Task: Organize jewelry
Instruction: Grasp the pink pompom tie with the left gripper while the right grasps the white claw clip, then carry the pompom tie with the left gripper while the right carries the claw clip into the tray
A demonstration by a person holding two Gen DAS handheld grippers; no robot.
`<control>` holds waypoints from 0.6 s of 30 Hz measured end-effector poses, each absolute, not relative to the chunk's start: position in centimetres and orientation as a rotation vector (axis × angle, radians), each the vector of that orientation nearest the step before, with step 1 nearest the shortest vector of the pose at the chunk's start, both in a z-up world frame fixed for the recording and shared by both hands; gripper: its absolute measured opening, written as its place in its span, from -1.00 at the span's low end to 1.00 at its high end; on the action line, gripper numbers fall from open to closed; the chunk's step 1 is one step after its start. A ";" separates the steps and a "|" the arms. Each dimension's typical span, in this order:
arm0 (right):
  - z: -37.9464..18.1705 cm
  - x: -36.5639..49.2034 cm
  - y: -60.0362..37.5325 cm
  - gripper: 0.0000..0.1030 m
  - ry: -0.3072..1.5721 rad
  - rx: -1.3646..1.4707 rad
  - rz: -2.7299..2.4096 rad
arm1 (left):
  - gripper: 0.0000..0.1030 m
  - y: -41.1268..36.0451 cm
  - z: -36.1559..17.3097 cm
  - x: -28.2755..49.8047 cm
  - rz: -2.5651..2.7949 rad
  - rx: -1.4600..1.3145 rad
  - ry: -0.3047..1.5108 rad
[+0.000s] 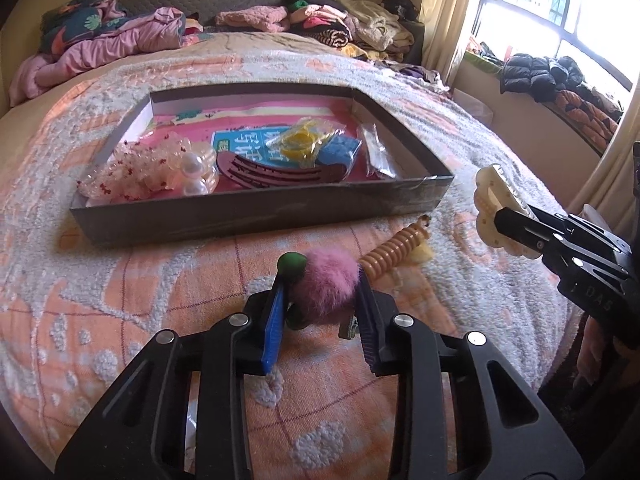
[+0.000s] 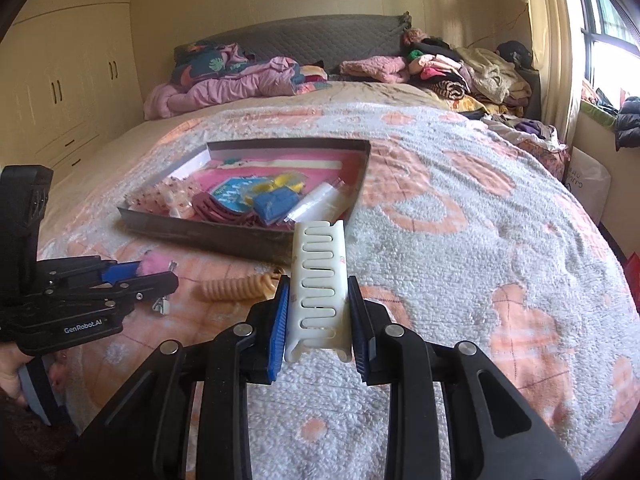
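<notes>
On the bed [image 2: 460, 216], the tray [image 1: 256, 216] sits at twelve o'clock. Right gripper [image 2: 318, 312] fingers clamp a stiff, light white clip [image 2: 318, 280] across its sides; left gripper [image 1: 322, 292] fingers squeeze a soft pink pompom [image 1: 328, 284], best held at its core.

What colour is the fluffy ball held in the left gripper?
Pink, the fluffy ball in the left gripper; clearest in the left wrist view.

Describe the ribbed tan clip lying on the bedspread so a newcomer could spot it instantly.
Start at the shallow dark cardboard tray on the peach-and-white tufted bedspread. Just in front of the tray's near right corner lies the tan ribbed plastic hair clip, between the left tool and the right tool. It is the only loose piece: the pink pompom clip and cream comb-toothed clip are both gripped.
</notes>
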State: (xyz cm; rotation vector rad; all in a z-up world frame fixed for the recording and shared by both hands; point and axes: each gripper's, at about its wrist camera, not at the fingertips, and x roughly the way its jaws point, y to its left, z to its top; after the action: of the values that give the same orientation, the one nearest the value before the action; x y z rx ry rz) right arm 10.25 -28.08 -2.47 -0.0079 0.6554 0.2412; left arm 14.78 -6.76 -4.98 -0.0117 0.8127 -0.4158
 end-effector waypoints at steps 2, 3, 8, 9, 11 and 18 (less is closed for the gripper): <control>-2.0 9.9 -27.8 -0.49 0.644 -0.010 0.250 | -0.54 -6.5 -4.4 14.5 -0.415 -0.019 0.798; -1.7 9.6 -27.6 -0.49 0.636 -0.011 0.258 | -0.54 -6.4 -4.1 14.5 -0.413 -0.021 0.792; -0.4 9.1 -26.4 -0.49 0.610 -0.027 0.291 | -0.54 -5.4 -2.4 13.7 -0.399 -0.041 0.752; -0.1 9.1 -26.1 -0.49 0.605 -0.032 0.298 | -0.54 -5.2 -2.1 13.6 -0.396 -0.044 0.745; 0.3 9.0 -25.4 -0.49 0.594 -0.043 0.309 | -0.54 -4.8 -1.3 13.4 -0.389 -0.050 0.729; 1.7 9.2 -23.4 -0.49 0.562 -0.067 0.349 | -0.54 -3.2 0.7 13.1 -0.359 -0.066 0.678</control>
State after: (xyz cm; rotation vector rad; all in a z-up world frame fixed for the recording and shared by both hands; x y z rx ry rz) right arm 9.16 -23.37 1.75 -0.0675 0.5620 0.3491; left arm 13.15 -3.23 0.74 -0.0662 0.6785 -0.3585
